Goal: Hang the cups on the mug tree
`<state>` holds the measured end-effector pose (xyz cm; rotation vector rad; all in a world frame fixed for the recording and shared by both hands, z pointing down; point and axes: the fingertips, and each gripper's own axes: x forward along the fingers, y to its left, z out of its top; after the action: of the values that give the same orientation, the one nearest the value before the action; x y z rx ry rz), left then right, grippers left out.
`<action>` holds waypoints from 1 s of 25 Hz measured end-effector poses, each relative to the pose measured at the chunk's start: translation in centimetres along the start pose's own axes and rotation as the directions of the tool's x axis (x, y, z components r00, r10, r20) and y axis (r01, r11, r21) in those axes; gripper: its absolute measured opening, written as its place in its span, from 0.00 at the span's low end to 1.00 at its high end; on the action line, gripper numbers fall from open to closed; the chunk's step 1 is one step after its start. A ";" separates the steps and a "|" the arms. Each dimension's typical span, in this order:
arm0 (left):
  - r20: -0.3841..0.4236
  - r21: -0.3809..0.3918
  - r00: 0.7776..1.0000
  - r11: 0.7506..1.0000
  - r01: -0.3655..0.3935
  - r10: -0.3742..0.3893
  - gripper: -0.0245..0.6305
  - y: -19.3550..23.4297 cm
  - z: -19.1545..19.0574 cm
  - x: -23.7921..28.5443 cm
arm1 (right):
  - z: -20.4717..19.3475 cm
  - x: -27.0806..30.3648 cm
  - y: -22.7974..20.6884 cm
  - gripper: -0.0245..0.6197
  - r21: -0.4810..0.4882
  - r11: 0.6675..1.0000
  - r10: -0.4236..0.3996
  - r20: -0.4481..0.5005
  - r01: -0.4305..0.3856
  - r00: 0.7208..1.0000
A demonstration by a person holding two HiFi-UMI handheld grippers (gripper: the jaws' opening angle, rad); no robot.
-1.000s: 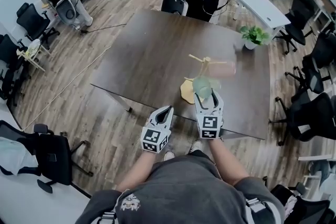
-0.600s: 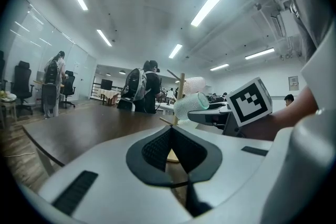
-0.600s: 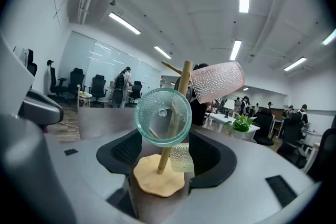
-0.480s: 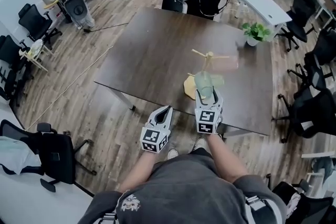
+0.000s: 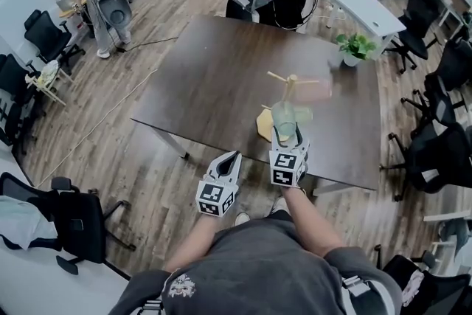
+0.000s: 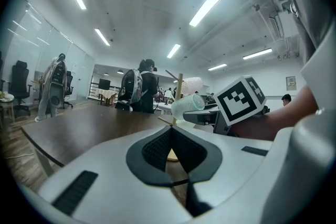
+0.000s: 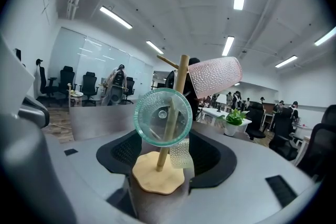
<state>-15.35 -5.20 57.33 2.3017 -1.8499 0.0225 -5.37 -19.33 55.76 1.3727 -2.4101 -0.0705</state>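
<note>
Right gripper view: your right tool (image 7: 169,157) is clamped on the handle of the green glass cup (image 7: 163,115), which lies on its side with a round end toward the camera, just in front of the pole of the mug tree (image 7: 178,84) and above its wooden base, while a pink cup (image 7: 215,77) hangs on an upper peg. Head view puts the tree near the front edge of the desk (image 5: 214,77), with your left tool (image 5: 233,157) off the desk over the floor (image 5: 147,158), beside the right one. Left tool's jaws are pressed together with nothing between them.
</note>
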 end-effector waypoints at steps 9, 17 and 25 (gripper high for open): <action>0.004 0.006 1.000 1.000 0.015 -0.015 0.05 0.0 0.1 -0.1 | 0.0 -0.5 0.3 0.50 0.024 1.000 -0.004 0.015 0.004 1.000; 0.002 0.004 1.000 1.000 0.028 -0.028 0.05 -0.4 0.0 -0.4 | -0.6 -2.3 0.7 0.50 0.044 0.998 0.033 0.021 -0.034 0.999; 0.023 0.015 0.996 0.996 0.083 -0.084 0.05 -2.9 0.7 -0.5 | -1.3 -7.3 0.8 0.48 0.032 0.998 0.060 0.027 -0.061 0.998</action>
<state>-12.76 -4.28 56.16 2.3963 -1.7680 -0.0035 -2.25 -12.56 55.06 1.3193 -2.4828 -0.0331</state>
